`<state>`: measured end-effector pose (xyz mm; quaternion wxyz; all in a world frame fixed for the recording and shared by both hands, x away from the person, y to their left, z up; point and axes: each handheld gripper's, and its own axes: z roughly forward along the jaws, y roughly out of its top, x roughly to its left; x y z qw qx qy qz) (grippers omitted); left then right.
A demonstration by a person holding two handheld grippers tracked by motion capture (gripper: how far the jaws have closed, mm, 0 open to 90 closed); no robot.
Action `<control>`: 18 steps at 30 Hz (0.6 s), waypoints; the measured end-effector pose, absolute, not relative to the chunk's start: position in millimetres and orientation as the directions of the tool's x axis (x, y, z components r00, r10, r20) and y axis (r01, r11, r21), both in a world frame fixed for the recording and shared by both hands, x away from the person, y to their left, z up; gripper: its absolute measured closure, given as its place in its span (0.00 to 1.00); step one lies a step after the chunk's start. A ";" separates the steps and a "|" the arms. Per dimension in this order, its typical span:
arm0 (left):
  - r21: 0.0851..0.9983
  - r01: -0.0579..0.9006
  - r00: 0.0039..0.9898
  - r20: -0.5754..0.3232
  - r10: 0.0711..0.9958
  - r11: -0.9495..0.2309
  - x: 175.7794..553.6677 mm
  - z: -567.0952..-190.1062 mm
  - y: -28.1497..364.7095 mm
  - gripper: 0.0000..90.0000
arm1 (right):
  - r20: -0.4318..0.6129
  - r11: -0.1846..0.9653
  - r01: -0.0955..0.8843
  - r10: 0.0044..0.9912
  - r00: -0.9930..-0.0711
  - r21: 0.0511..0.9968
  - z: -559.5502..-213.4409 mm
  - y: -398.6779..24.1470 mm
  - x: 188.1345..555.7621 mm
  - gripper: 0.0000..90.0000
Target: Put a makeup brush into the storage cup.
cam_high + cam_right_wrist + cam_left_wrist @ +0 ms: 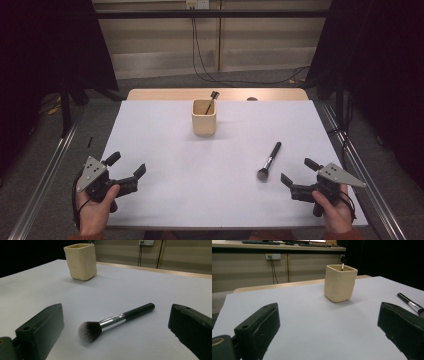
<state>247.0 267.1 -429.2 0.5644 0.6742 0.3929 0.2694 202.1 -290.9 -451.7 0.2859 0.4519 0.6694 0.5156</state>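
Nearest you, at the desk's (165,200) near edge, your two hands each hold a set of tongs. Your left tongs (129,166) sit at the near left corner, jaws spread wide with nothing between them, angled toward the middle of the desk. Your right tongs (296,171) sit at the near right, jaws also wide and holding nothing, turned toward the makeup brush (269,160).

That brush lies flat on the white surface just beyond your right tongs, apart from them. Its dark, pale-tipped bristle head is toward you and its black handle runs away to the far right; a silver ferrule joins the two. In the right gripper view the makeup brush (115,321) lies between the two jaws but ahead of them, untouched.

Farther out, near the far edge at the centre, a cream square cup (204,117) stands upright, well apart from the brush. A thin dark-handled brush (212,100) leans inside it, its head poking above the rim.
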 end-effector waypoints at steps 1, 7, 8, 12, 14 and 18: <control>0.972 0.225 0.550 -0.073 0.832 -0.063 246.0 -430.2 266.8 0.05 | 0.084 0.059 0.311 0.900 -0.428 0.948 -451.8 -291.1 202.4 0.00; 0.976 0.209 0.554 -0.062 0.830 -0.067 244.7 -431.1 267.5 0.05 | 0.084 0.058 0.308 0.900 -0.428 0.950 -451.5 -291.7 201.5 0.00; 0.975 0.210 0.551 -0.062 0.832 -0.067 244.6 -431.0 267.7 0.05 | 0.082 0.060 0.307 0.899 -0.430 0.950 -451.5 -292.2 201.3 0.00; 0.973 0.220 0.541 -0.062 0.839 -0.070 244.8 -431.6 266.7 0.05 | 0.080 0.063 0.306 0.898 -0.433 0.950 -451.6 -292.4 200.8 0.00; 0.972 0.222 0.542 -0.057 0.838 -0.077 245.8 -432.0 266.3 0.05 | 0.082 0.061 0.306 0.898 -0.433 0.950 -451.6 -292.4 200.7 0.00; 0.970 0.233 0.538 -0.070 0.840 -0.068 247.3 -433.5 266.5 0.05 | 0.081 0.063 0.307 0.897 -0.435 0.950 -451.6 -292.2 202.2 0.00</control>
